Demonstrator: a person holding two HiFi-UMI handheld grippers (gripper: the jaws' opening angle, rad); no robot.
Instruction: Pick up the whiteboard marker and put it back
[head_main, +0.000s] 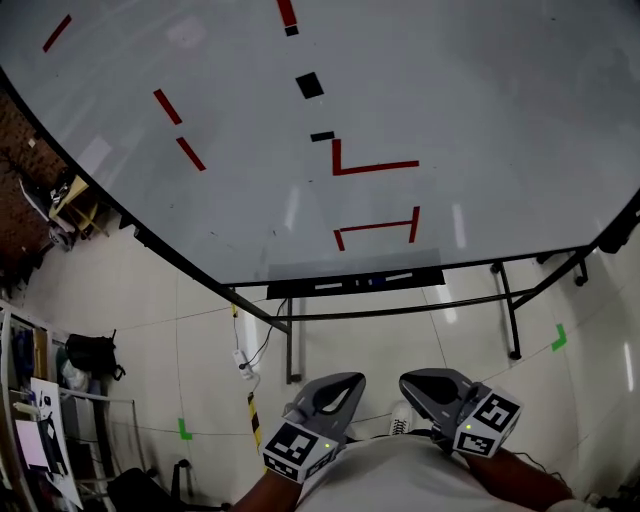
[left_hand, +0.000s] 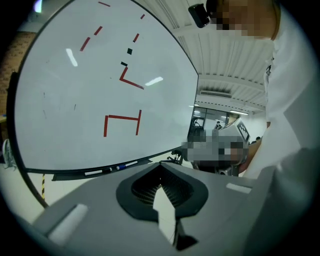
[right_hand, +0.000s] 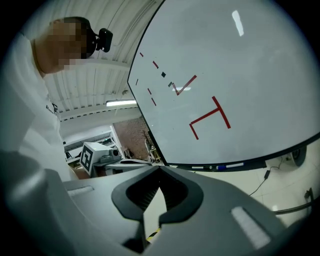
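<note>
We hold both tools low and close to the body, well apart from the whiteboard. The left tool has its jaws closed tip to tip with nothing between them; in the left gripper view only pale floor shows through the gap behind the tips. The right tool is closed and empty in the same way.

The blue-capped whiteboard marker lies flat in the dark tray fixed along the whiteboard's bottom edge, near the middle of that edge. It shows in the left gripper view and the right gripper view too. A second marker, white with a dark cap, lies end to end with it, on our left side of the tray.

Red tape marks and small black squares sit on the whiteboard above the tray. The whiteboard stands on a dark metal frame over a pale tiled floor.
</note>
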